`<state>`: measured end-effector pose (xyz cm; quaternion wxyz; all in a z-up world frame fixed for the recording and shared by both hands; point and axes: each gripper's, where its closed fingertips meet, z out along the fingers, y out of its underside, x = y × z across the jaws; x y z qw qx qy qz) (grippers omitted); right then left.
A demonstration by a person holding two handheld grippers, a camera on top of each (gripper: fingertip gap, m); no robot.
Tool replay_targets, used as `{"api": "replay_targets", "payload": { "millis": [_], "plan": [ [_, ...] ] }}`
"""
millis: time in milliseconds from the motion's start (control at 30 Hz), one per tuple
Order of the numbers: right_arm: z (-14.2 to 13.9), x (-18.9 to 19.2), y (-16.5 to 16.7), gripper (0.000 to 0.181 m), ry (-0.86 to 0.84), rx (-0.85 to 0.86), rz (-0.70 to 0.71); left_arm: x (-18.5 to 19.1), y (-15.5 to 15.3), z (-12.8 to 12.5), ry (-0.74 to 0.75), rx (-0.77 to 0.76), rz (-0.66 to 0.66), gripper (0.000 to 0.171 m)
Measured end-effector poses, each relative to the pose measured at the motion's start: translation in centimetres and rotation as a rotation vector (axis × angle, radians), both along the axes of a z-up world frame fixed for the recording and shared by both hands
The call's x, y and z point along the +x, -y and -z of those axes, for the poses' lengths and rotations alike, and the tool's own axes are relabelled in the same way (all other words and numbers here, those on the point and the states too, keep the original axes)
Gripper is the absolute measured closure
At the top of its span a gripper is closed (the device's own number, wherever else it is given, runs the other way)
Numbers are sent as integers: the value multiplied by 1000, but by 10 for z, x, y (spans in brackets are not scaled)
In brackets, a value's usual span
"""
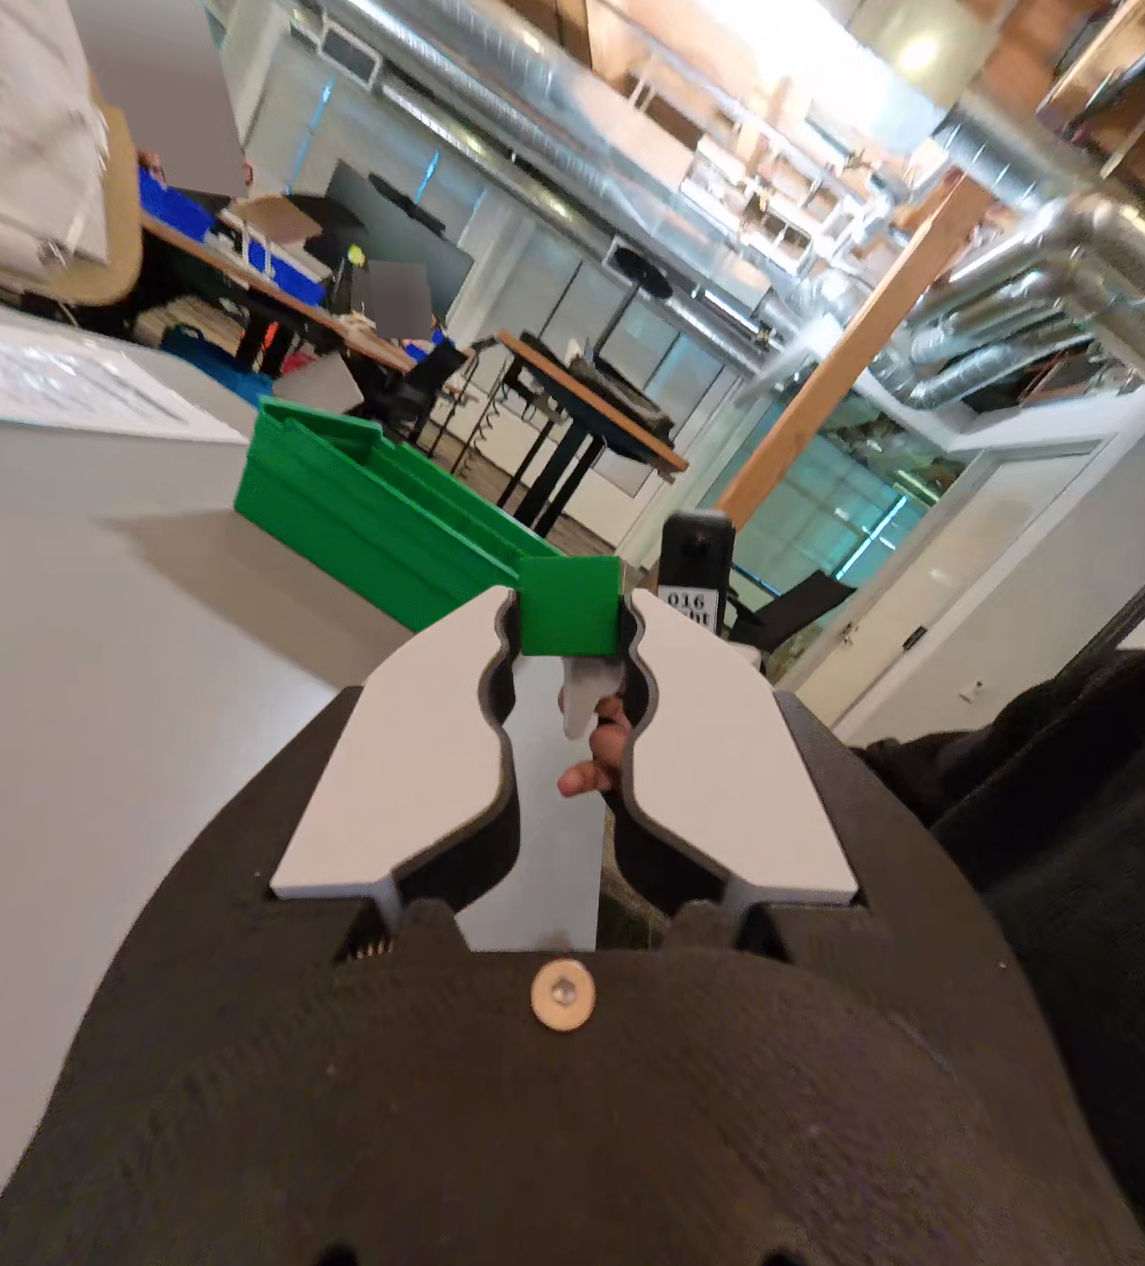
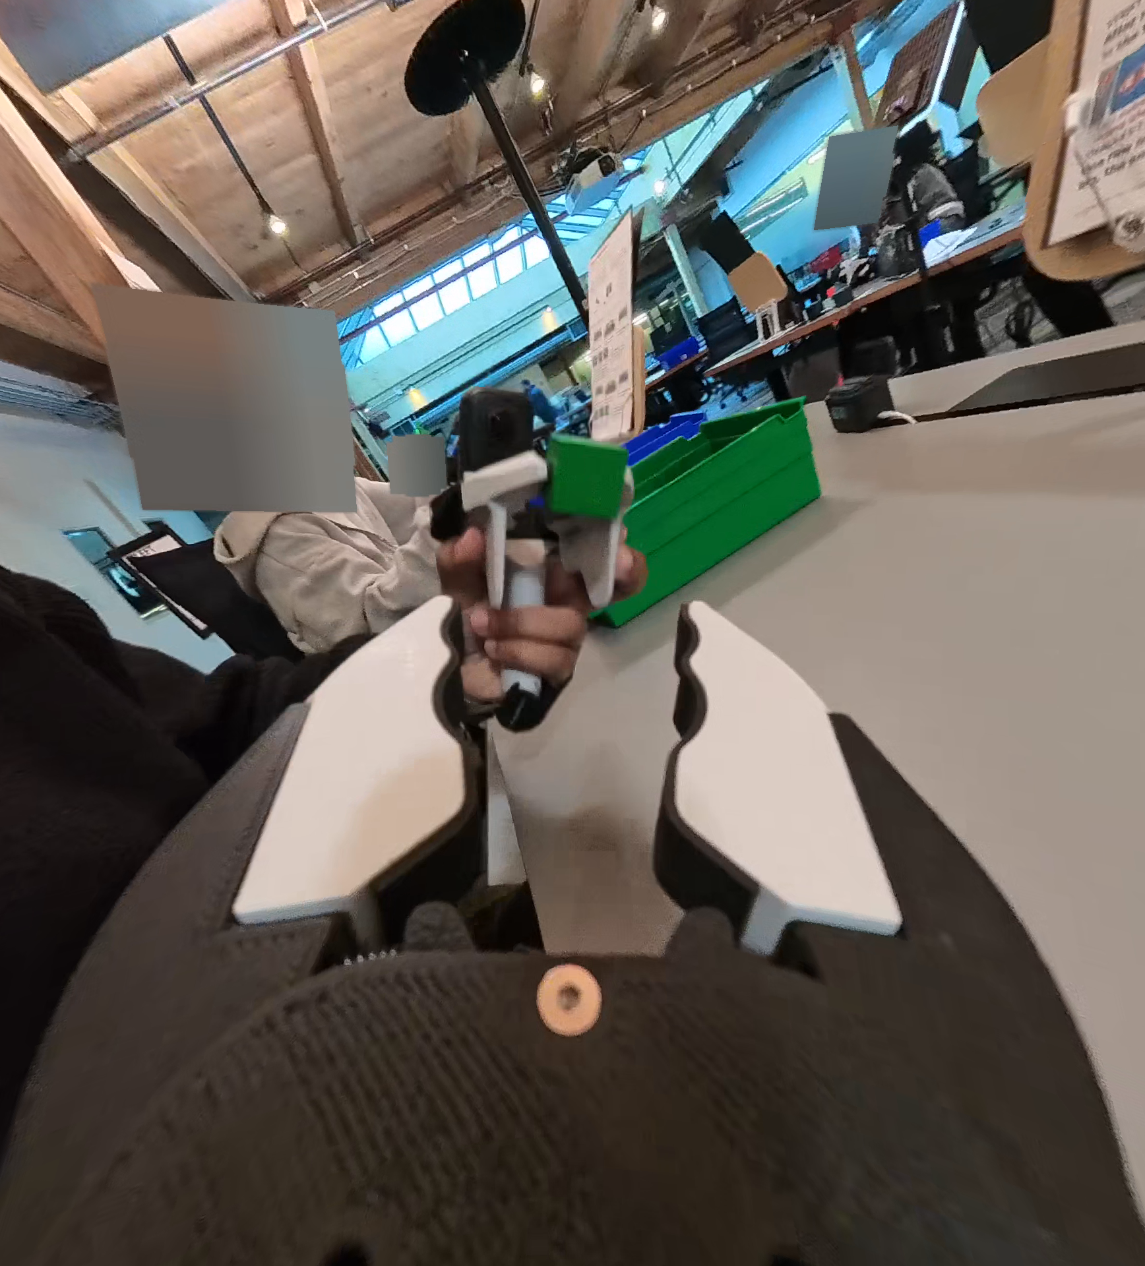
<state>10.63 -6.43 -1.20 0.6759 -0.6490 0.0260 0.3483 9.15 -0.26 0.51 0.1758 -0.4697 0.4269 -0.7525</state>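
My left gripper is shut on a small green block, held up above the grey table. The block and that gripper also show in the right wrist view, block lifted in front of a green bin. The same green bin stands on the table beyond the left gripper. My right gripper is open and empty, low over the table, pointing at the hand that holds the left gripper. The right gripper's body shows behind the block in the left wrist view.
Printed sheets lie on the table at the left. A clipboard with papers stands at the far right. A small black box sits near the table's far edge. A seated person in a beige top is beyond the table's left side.
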Motion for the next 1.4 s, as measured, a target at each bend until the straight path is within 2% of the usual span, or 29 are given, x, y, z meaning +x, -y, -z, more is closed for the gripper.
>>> {"api": "replay_targets", "payload": {
  "millis": [133, 233, 333, 533, 667, 833, 1067, 1400],
  "plan": [
    [26, 13, 0, 126, 10, -62, -12, 6, 28, 25, -23, -3, 78, 144],
    [44, 36, -4, 127, 41, -116, 86, 11, 33, 36, -38, 30, 83, 144],
    [43, 37, -6, 129, 8, -101, 53, 12, 38, 45, -52, 8, 99, 144],
    [42, 14, -9, 132, -4, -80, -55, 18, 39, 67, -99, 30, 121, 143],
    [42, 18, -15, 135, -95, -77, -10, 18, 36, 62, -89, -69, 124, 143],
    [40, 18, -17, 141, -265, -47, -25, 16, 35, 55, -68, -174, 129, 144],
    [40, 4, -19, 140, -174, -55, -49, 16, 38, 56, -70, -183, 135, 143],
    [40, 5, -18, 144, -203, -60, -59, 15, 44, 57, -73, -163, 150, 143]
  ]
}}
